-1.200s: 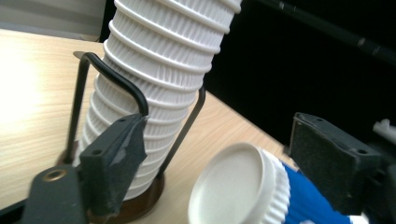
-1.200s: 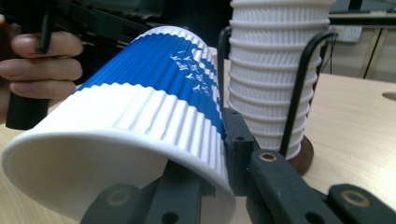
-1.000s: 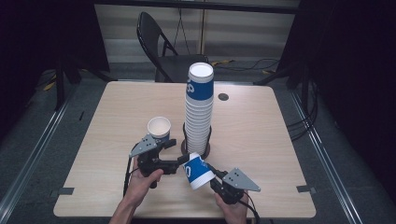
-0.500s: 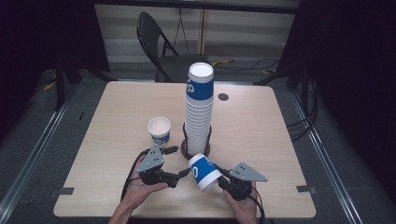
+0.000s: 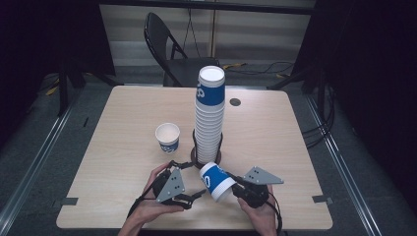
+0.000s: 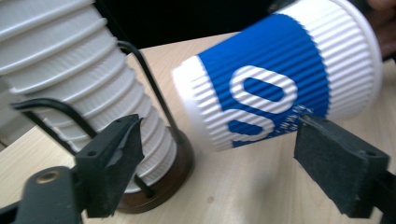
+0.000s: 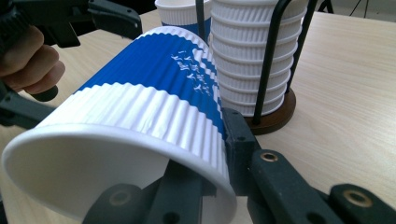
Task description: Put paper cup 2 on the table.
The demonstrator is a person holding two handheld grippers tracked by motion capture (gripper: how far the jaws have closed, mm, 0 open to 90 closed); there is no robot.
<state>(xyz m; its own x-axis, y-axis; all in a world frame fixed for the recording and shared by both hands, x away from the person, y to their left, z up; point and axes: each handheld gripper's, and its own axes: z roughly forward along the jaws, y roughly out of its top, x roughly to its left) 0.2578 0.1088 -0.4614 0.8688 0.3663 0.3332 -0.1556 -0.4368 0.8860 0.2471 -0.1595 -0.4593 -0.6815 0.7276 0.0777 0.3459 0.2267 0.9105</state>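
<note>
Paper cup [image 5: 217, 181], ribbed, blue-banded with a white rim, lies tilted on its side in the air just in front of the cup stack [image 5: 209, 115], which stands in a black wire holder on a round brown base [image 5: 205, 158] near the middle of the wooden bench [image 5: 123, 123]. The right hand-held gripper [image 5: 235, 188] pinches this cup at its rim: in the right gripper view one jaw sits inside the open mouth and the other presses the ribbed wall from outside. The cup's closed bottom points toward the stack's base. The left hand-held gripper [image 5: 196, 179] sits just left of the held cup, its jaws spread wide; in the left gripper view the stack's base is behind one jaw, and the blue wall of the cup [image 6: 275, 79] hangs above the other without being squeezed. A second, upright paper cup [image 5: 167, 136] stands on the bench left of the stack, apart from it. Beyond the bench, behind the stack, stands a black folding chair [image 5: 169, 54].
</note>
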